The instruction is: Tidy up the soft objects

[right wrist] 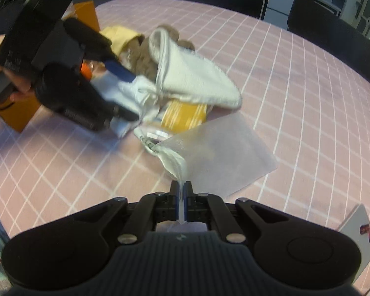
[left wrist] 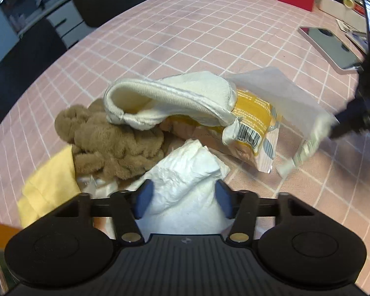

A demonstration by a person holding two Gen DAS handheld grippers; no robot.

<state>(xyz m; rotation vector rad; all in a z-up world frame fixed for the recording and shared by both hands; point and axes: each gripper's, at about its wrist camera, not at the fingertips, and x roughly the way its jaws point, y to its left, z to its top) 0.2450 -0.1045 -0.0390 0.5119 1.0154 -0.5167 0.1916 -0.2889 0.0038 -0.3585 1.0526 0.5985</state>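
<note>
sorting heap: left gripper [left wrist: 182, 197] jaws around white tissue wad [left wrist: 185, 172], grip uncertain; right gripper [right wrist: 181, 197] clamped on mesh pouch [right wrist: 219, 148]; next, lift pouch clear

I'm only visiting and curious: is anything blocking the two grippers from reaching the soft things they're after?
Nothing visible does. The right gripper is already shut on the sheer pouch, and the crumpled white cloth already sits between the left gripper's fingers.

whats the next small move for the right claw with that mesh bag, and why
Probably draw the right claw back, away from the pile, to pull the sheer mesh bag free. It is shut on the bag's gathered edge, and the bag's far end lies against the yellow packet under the white cloth pouch. The left claw has crumpled white tissue between its fingers.
</note>
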